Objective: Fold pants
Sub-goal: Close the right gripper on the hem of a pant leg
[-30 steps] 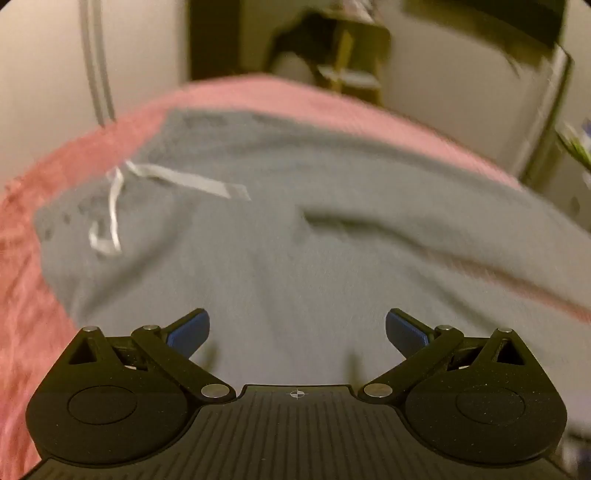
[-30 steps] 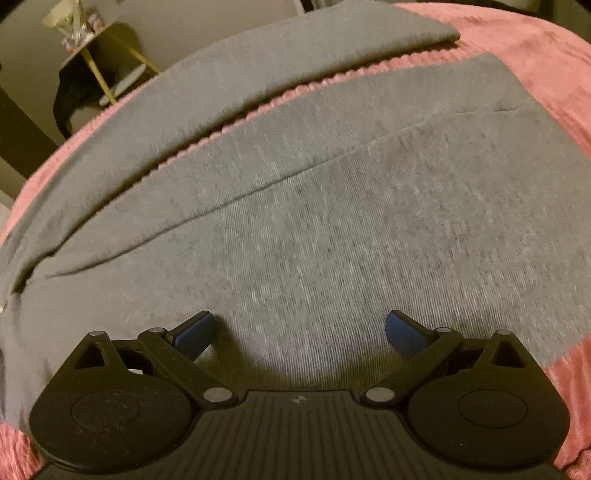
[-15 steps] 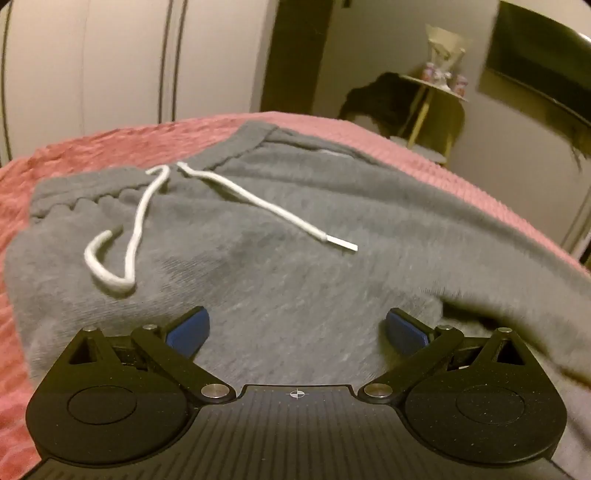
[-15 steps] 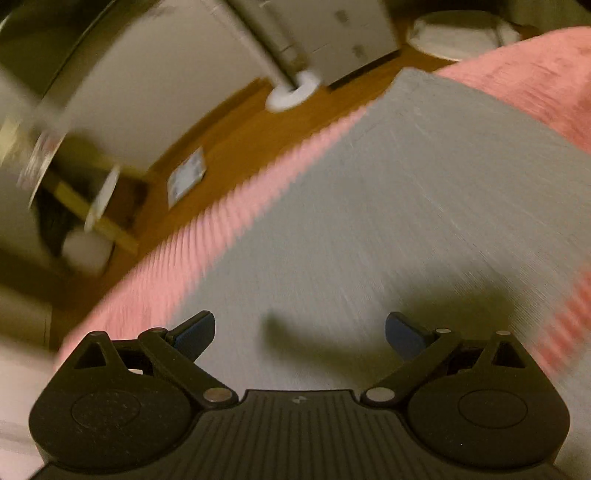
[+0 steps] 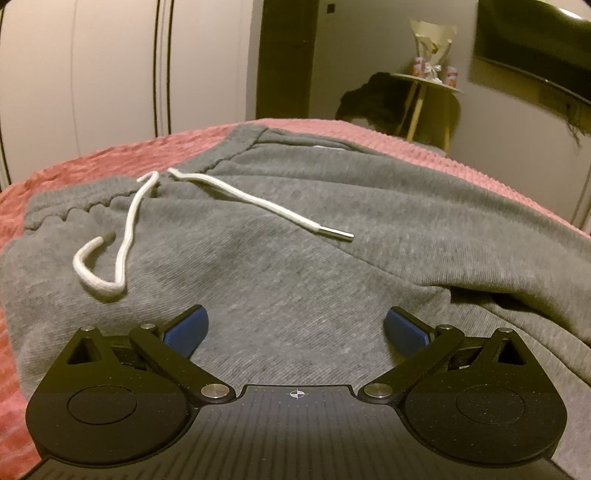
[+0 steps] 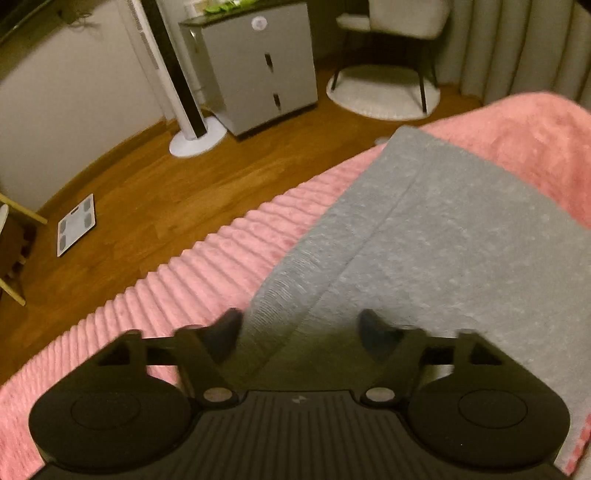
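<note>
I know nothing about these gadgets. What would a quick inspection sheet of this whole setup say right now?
Surface: pink ribbed bedspread.
Job's things: grey pants spread flat, waistband toward the far edge; white drawstring loose on top; pant leg reaches the bed's end.
Clutter: nothing seen on the bed.
Grippers: left tool open over the upper pants; right tool open, blurred, at the leg's edge.
Cables: nothing seen.
Surroundings: side table, grey cabinet, tower fan, bathroom scale, chair on a round rug.
</note>
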Action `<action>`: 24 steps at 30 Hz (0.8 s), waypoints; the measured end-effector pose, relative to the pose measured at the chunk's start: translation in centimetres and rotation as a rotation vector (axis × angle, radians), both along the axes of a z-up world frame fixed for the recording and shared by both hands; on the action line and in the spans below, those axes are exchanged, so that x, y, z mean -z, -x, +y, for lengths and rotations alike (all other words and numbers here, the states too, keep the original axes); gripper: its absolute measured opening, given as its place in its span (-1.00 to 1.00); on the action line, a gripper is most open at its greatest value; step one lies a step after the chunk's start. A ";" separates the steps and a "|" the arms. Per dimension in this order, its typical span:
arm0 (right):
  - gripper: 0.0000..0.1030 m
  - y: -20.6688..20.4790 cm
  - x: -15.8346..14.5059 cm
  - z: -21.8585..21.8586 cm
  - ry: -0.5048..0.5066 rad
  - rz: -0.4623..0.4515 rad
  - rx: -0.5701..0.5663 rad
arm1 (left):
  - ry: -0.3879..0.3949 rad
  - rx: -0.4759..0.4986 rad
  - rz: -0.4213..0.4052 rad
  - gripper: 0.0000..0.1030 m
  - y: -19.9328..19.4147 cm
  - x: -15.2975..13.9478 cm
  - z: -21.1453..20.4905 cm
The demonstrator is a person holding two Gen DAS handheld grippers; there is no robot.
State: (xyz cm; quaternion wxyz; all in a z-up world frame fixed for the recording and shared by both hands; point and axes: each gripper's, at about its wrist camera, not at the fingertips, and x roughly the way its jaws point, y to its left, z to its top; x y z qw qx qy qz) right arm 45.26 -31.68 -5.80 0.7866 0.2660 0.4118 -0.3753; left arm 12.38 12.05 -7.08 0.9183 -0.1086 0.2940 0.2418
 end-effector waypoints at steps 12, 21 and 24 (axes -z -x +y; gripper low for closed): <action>-0.88 24.4 -5.9 1.3 -0.066 -0.538 -0.141 | 0.046 -0.003 -0.047 1.00 0.5 0.2 0.3; -0.32 35.4 1.2 1.0 -0.137 -0.429 0.014 | 0.118 0.013 -0.079 1.00 1.7 -0.8 1.1; 0.06 34.3 0.0 1.8 0.142 -0.360 -0.064 | 0.133 0.013 -0.066 1.00 2.2 -1.7 0.8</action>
